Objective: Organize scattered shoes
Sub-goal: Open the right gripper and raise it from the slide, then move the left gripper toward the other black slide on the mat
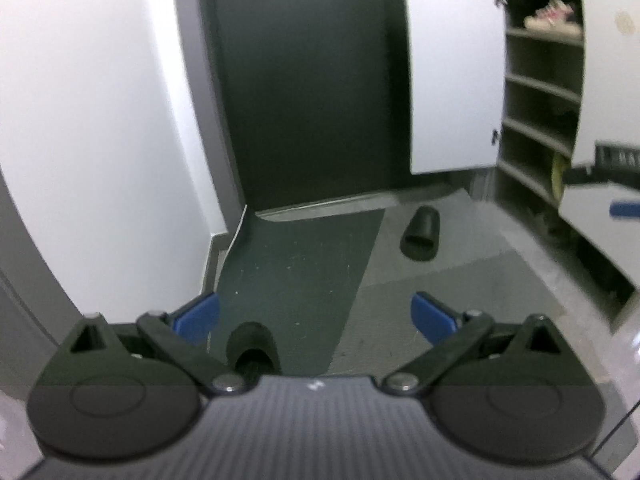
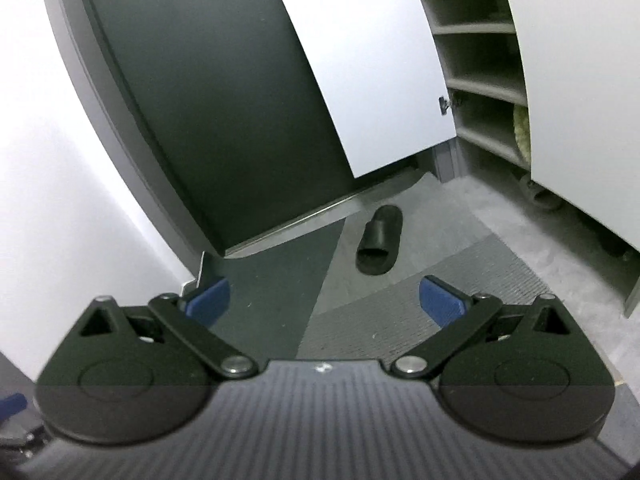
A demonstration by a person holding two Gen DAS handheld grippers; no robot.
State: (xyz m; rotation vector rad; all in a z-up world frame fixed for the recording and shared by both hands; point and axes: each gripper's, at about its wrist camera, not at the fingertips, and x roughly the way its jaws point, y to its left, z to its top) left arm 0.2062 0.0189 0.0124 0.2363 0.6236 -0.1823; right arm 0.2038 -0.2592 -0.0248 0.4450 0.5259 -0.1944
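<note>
on floor by dark door: far black slipper (image 2: pixel 378 240) lies loose, near black slipper (image 1: pixel 252 346) just under left claw (image 1: pixel 316 316). both claws wide, empty. right claw (image 2: pixel 326 300): go low, pinch strap, carry to open shoe shelf (image 2: pixel 480 84).

The floor (image 1: pixel 460 280) is grey, with a dark mat (image 1: pixel 296 276) between the left jaws. One black slipper (image 1: pixel 420 232) lies ahead of the right jaw; another (image 1: pixel 252 344) lies close beside the left jaw.
</note>
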